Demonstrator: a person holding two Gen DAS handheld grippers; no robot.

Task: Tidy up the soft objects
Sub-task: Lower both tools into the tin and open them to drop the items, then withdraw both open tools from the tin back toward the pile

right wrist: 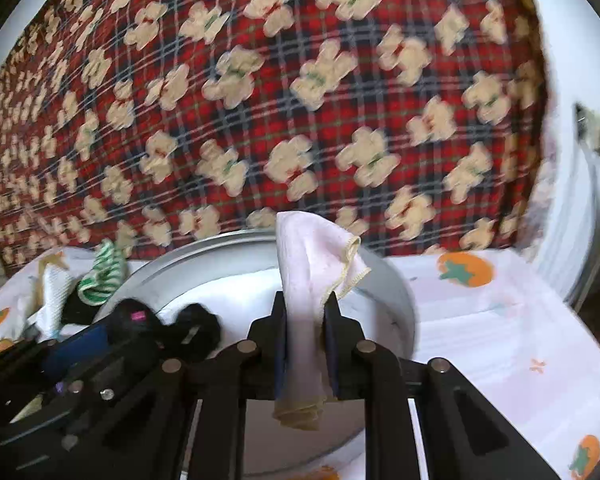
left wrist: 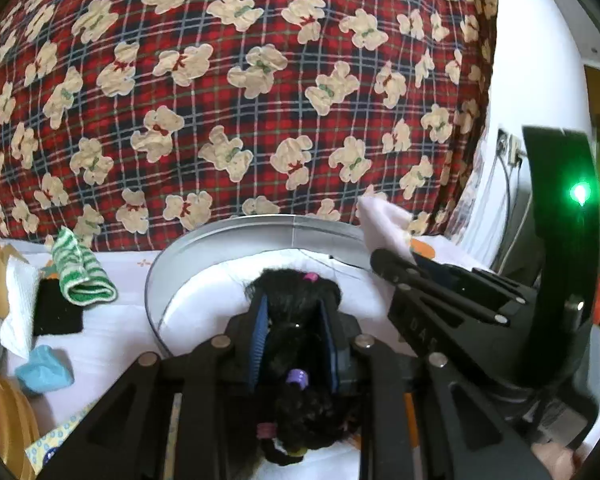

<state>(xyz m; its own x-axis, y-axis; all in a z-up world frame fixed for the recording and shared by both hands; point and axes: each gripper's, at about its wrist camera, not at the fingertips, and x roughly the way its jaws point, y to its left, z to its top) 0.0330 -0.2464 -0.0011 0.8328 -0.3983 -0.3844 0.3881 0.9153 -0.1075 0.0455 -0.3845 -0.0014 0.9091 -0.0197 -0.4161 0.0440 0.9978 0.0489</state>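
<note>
Hairpiece [left wrist: 296,360] risk: I'm pinching it in left gripper [left wrist: 296,344], pink cloth [right wrist: 312,280] in right gripper [right wrist: 306,344], over round tin [right wrist: 396,292]; loose strands snagging pads, missing tin.

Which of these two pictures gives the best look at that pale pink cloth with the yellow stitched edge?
The right wrist view: the pink cloth stands centred and close, pinched in the right tongs, hem and folds plain. In the left wrist view only one corner pokes up beyond the right tongs, its yellow edge unseen.
</note>
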